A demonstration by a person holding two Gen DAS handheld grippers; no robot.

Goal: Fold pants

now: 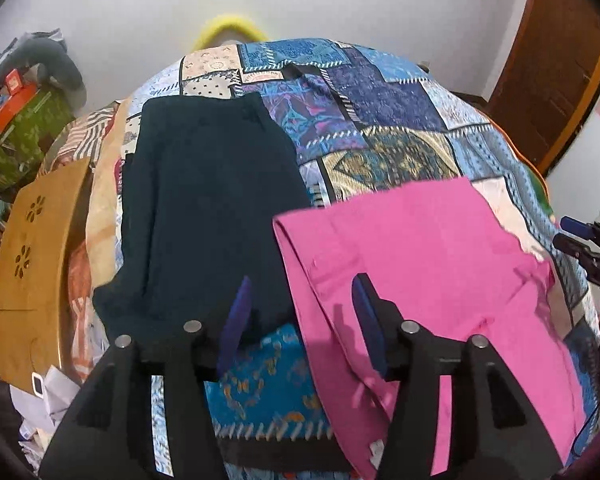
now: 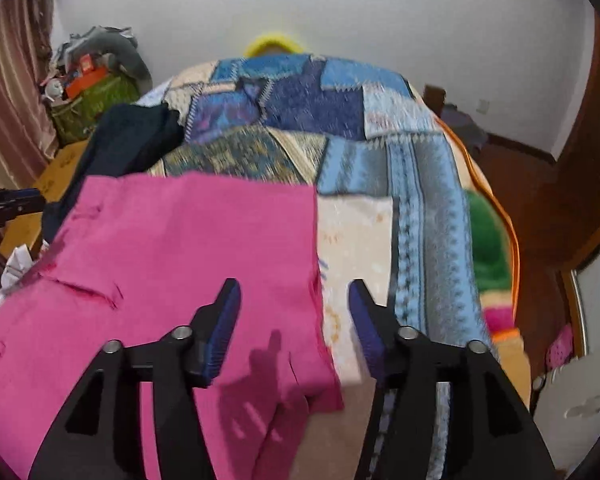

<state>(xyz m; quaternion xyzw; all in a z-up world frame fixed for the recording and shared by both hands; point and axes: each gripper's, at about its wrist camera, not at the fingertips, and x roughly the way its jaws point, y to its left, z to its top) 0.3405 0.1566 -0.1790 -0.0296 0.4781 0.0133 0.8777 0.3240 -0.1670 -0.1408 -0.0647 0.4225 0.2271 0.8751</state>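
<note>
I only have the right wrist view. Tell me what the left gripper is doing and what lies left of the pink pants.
Observer: The left gripper is open, with nothing between its fingers; it hovers over the gap between the two garments.
Operator: Describe the dark garment; I see just a corner.
Observer: The dark pants lie flat on the quilt, already folded into a neat rectangle beside the pink pants.
Operator: Report anything beyond them.
Observer: A wooden board with flower-shaped cutouts lies at the bed's left edge.
</note>
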